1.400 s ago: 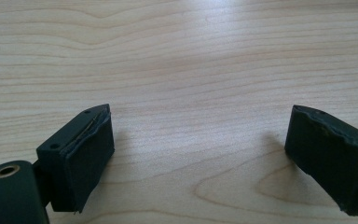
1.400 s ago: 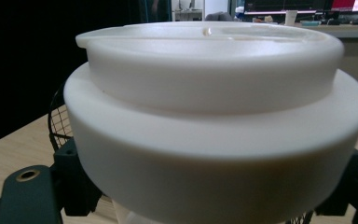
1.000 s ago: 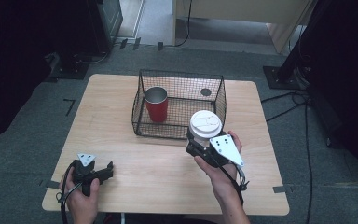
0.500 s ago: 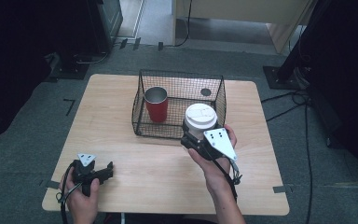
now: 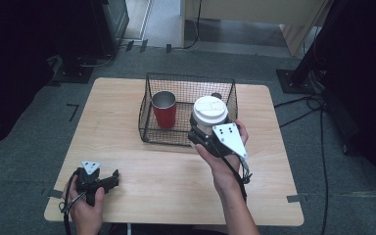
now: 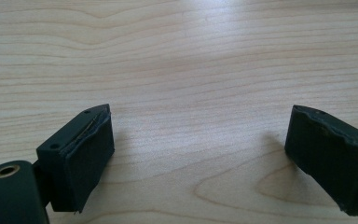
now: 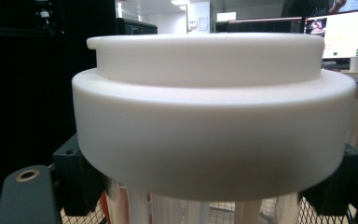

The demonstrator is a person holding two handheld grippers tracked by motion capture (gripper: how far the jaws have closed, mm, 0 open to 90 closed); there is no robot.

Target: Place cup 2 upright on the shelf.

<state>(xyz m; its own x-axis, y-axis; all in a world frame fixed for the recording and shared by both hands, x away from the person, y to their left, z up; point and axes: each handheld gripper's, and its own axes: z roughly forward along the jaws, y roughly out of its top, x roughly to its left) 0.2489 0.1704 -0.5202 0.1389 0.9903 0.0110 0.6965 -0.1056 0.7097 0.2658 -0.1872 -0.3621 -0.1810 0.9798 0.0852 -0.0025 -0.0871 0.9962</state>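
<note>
No brand, label or legible writing anywhere on the cup (image 5: 209,113), its white lid (image 7: 214,116), the red cup (image 5: 165,109) or the basket (image 5: 149,133). Seen from the high view: right hand-held gripper (image 5: 206,133) clamped on the white-lidded cup, held upright above the basket's near right corner, grey plate on top. Red cup standing upright in the left part of the wire basket, at mid-counter (image 5: 117,103). A small dark round thing just past the lid at the basket's far right, too hidden to name. Left hand-held gripper (image 5: 108,179) low at the near left corner of the counter, well apart from the basket. From the left gripper view: jaws spread wide, nothing between them, bare wood grain beneath. From the right gripper view: lid close up, jaws pressed to the cup body on both sides below the lid's rim, basket mesh under it, and lit screens (image 7: 340,32) far off in the room, text too small to read.
</note>
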